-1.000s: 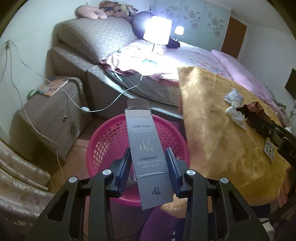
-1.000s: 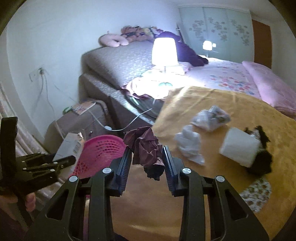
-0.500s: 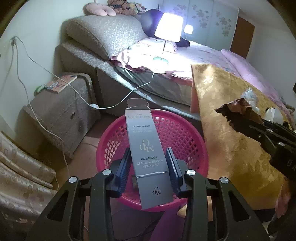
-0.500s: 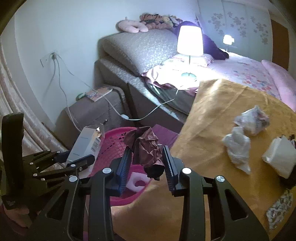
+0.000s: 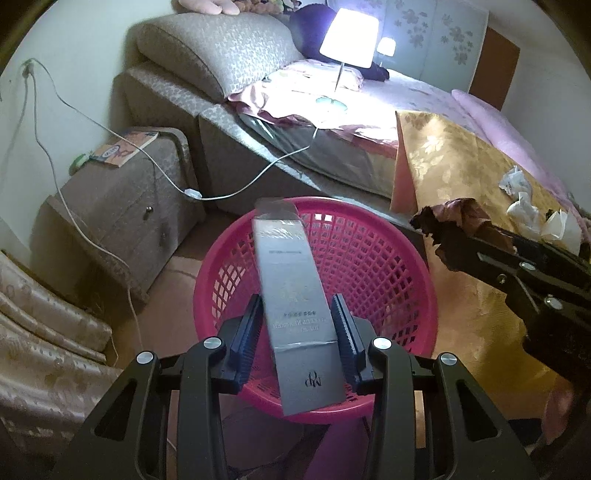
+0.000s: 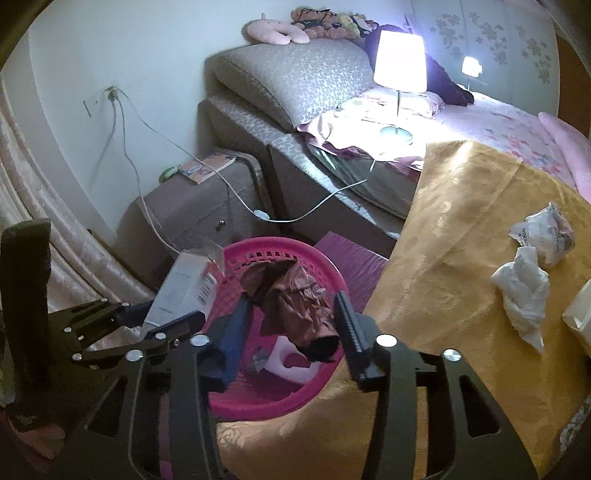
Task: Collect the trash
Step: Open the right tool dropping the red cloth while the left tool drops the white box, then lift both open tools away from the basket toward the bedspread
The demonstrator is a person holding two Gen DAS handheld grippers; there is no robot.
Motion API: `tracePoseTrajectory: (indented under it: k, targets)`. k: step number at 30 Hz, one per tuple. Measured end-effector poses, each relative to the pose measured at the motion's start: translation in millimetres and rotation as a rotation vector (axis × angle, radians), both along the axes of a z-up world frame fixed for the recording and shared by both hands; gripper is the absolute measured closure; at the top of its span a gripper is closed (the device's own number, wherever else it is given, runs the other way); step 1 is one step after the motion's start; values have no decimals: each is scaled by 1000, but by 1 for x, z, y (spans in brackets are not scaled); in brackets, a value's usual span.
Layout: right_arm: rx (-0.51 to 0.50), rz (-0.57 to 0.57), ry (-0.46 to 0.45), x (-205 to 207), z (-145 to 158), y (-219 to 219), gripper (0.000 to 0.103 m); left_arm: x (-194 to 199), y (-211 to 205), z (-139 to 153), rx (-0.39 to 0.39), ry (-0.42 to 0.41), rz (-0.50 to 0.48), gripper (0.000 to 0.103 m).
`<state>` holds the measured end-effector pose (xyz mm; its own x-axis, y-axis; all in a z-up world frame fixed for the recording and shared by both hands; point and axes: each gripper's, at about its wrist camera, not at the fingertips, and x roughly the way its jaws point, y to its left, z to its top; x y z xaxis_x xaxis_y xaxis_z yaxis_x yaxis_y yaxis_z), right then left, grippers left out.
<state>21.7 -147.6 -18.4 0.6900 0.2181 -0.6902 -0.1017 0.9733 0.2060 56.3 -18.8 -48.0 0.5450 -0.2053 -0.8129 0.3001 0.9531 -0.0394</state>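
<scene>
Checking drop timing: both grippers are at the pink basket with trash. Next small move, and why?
Probably let the right gripper finish opening. Its jaws are opening now, the brown crumpled wrapper sits loose between them over the pink basket, so it should fall in. The left gripper can then release the grey box, also above the basket.

Glossy grey cardboard box (image 5: pixel 299 306), pink plastic lattice basket (image 5: pixel 388 266), crumpled brown wrapper (image 6: pixel 291 299), shiny golden cloth (image 6: pixel 461 229)

Lamp-lit bedroom (image 5: pixel 349 33), grey headboard (image 6: pixel 291 77)
</scene>
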Motion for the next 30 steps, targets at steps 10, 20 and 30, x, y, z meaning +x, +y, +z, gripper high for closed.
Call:
tracePoseTrajectory:
  k: [10, 20, 30]
  targets:
    - [25, -15, -2, 1, 0, -6, 42, 2, 6, 1, -8, 5, 40, 41]
    - [38, -44, -17, -6, 3, -12, 39, 2, 15, 4, -12, -7, 87, 33]
    - [32, -136, -29, -30, 1, -38, 34, -5, 6, 11, -21, -40, 61, 27]
